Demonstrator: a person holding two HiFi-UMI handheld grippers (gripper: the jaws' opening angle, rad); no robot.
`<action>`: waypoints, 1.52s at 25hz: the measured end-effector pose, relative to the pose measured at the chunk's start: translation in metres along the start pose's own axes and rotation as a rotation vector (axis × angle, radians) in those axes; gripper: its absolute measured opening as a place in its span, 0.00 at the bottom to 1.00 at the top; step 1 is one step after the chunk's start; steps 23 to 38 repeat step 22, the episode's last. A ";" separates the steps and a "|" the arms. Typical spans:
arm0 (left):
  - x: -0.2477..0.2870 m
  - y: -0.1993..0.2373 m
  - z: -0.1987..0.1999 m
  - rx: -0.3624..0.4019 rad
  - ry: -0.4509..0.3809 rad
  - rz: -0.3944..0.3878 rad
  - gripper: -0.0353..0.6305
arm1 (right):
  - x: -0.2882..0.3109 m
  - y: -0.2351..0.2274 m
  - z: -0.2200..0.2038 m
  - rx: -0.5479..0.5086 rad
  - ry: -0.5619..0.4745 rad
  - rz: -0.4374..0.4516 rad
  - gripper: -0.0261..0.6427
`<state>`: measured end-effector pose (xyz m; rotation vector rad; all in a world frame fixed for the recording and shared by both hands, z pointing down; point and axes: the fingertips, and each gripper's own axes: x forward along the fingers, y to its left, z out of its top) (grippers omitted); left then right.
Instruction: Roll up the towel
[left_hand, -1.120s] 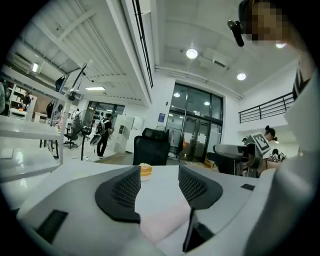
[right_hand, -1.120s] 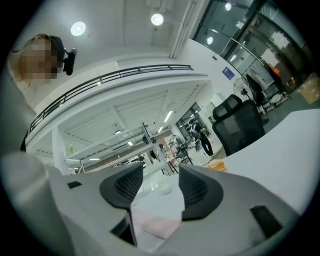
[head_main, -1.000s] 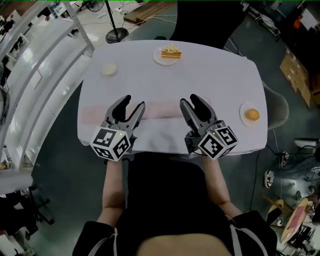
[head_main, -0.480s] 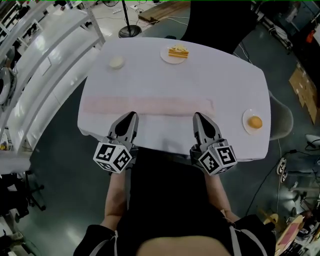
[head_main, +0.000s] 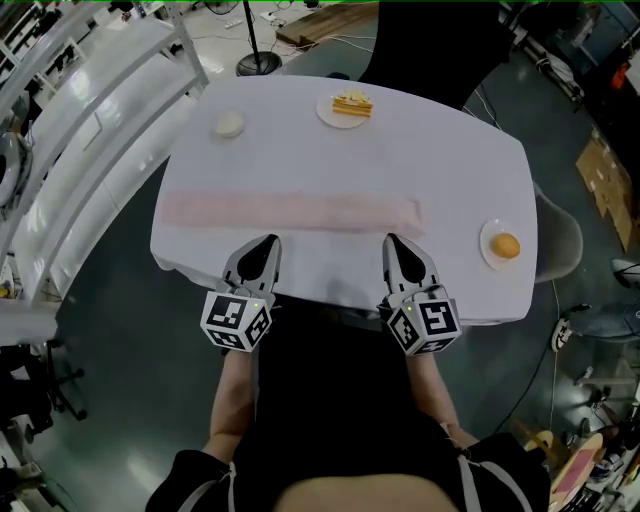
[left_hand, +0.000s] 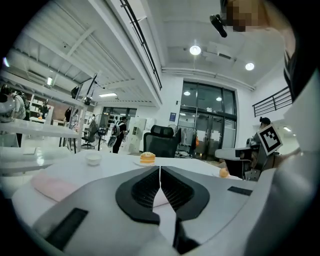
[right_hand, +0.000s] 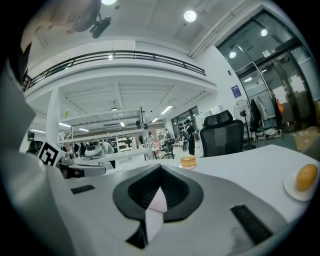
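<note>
**Left gripper (head_main: 268, 243) and right gripper (head_main: 393, 243) pinch pale cloth (right_hand: 156, 202)**

Both pairs of jaws are fully closed at the near edge of the white table (head_main: 450, 150). Beyond them the pink towel (head_main: 290, 211) lies flat, an unrolled strip whose long axis runs left to right.
</note>
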<state>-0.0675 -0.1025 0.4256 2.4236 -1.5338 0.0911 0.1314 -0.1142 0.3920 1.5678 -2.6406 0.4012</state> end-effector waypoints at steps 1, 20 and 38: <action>0.000 -0.002 -0.001 -0.003 -0.001 -0.001 0.07 | -0.001 0.000 0.000 -0.002 0.000 0.004 0.04; -0.019 -0.011 -0.016 -0.035 -0.002 0.026 0.07 | -0.011 0.013 -0.022 -0.029 0.063 0.064 0.04; -0.019 -0.012 -0.018 -0.038 0.000 0.024 0.07 | -0.012 0.014 -0.024 -0.037 0.068 0.067 0.04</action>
